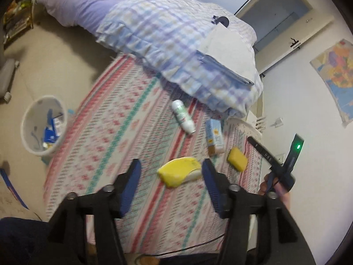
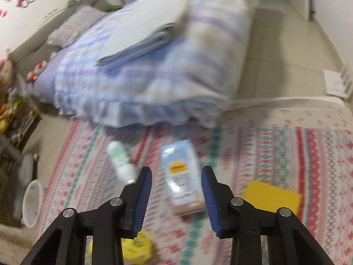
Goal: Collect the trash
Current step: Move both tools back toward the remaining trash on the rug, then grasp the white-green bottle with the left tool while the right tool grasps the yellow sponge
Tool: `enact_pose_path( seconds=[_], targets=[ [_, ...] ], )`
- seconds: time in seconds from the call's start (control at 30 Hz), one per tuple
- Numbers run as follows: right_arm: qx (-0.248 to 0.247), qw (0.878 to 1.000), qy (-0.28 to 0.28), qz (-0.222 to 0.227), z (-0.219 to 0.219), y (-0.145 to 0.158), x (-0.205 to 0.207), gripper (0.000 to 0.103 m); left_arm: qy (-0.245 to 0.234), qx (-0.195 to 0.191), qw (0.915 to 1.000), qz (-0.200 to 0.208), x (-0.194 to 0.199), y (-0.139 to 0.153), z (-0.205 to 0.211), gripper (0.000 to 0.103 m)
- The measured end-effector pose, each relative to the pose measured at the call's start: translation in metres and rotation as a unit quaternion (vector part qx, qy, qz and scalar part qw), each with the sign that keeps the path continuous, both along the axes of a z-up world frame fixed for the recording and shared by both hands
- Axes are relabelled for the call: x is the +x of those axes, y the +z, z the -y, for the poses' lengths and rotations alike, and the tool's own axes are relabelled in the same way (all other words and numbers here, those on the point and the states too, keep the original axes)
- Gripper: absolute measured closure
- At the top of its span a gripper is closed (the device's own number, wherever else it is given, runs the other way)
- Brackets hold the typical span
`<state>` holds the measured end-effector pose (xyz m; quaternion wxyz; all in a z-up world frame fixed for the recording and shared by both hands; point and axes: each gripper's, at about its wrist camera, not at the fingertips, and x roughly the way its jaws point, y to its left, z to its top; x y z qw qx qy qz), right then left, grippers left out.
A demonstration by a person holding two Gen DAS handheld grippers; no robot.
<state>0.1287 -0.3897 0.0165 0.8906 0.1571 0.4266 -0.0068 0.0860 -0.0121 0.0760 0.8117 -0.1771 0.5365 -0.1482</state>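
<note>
Trash lies on a patterned bed sheet (image 1: 123,114). In the left wrist view my left gripper (image 1: 169,183) stands open above a yellow packet (image 1: 178,172), which shows between the blue fingers. Beyond it lie a white and green bottle (image 1: 183,116), a light blue carton (image 1: 214,138) and a yellow sponge (image 1: 237,159). In the right wrist view my right gripper (image 2: 176,198) is open over the blue carton (image 2: 182,174), which shows in the gap between the fingers. The bottle (image 2: 121,160) lies to its left, the sponge (image 2: 272,195) to its right, the yellow packet (image 2: 138,250) below.
A white waste bin (image 1: 44,125) with blue trash inside stands on the floor left of the bed. A folded checked quilt (image 1: 176,42) covers the far half of the bed. A hand holding the other gripper's handle (image 1: 284,165) is at the right. A map (image 1: 337,79) hangs on the wall.
</note>
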Motion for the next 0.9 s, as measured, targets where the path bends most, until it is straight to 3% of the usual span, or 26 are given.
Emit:
enact_pose_path(
  seconds=[0.03,0.1,0.23,0.33,0.4,0.47,0.53,0.67,0.7,0.73,0.9],
  targets=[
    [-0.006,1.000,-0.005,-0.004,0.006,-0.002,0.002,0.061,-0.006,-0.013,0.9999,-0.006,0.014,-0.005,0.018,0.037],
    [-0.020,1.000,-0.011,-0.011,0.015,-0.007,0.004,0.061,-0.017,-0.005,0.9996,-0.022,0.037,-0.021,0.046,0.035],
    [-0.024,0.999,-0.020,-0.029,0.036,-0.022,0.003,0.059,-0.036,0.011,0.9989,-0.029,0.097,-0.079,0.107,0.035],
    [-0.042,0.998,-0.016,-0.047,0.043,-0.033,0.001,0.057,-0.043,0.066,0.9969,-0.003,0.138,-0.125,0.146,0.035],
    [-0.063,0.997,-0.006,-0.052,0.043,-0.038,0.001,0.045,-0.028,0.095,0.9951,-0.006,0.160,-0.152,0.160,0.035],
    [-0.089,0.995,0.007,-0.055,0.044,-0.042,-0.001,0.036,-0.006,0.073,0.9972,-0.015,0.175,-0.173,0.164,0.035],
    [-0.101,0.993,0.014,-0.061,0.047,-0.048,-0.002,0.033,-0.008,0.068,0.9973,-0.026,0.179,-0.186,0.169,0.035],
    [-0.104,0.991,0.014,-0.083,0.056,-0.065,0.004,0.033,-0.031,0.141,0.9883,-0.049,0.184,-0.212,0.181,0.038],
    [-0.109,0.990,0.014,-0.088,0.057,-0.068,0.006,0.033,-0.025,0.142,0.9892,-0.027,0.182,-0.209,0.180,0.044],
    [-0.111,0.990,0.014,-0.091,0.058,-0.071,0.007,0.033,-0.025,0.139,0.9899,-0.017,0.180,-0.206,0.177,0.061],
    [-0.127,0.984,0.037,-0.117,0.060,-0.090,0.010,0.033,-0.049,0.120,0.9912,-0.026,0.172,-0.203,0.155,0.062]
  ],
)
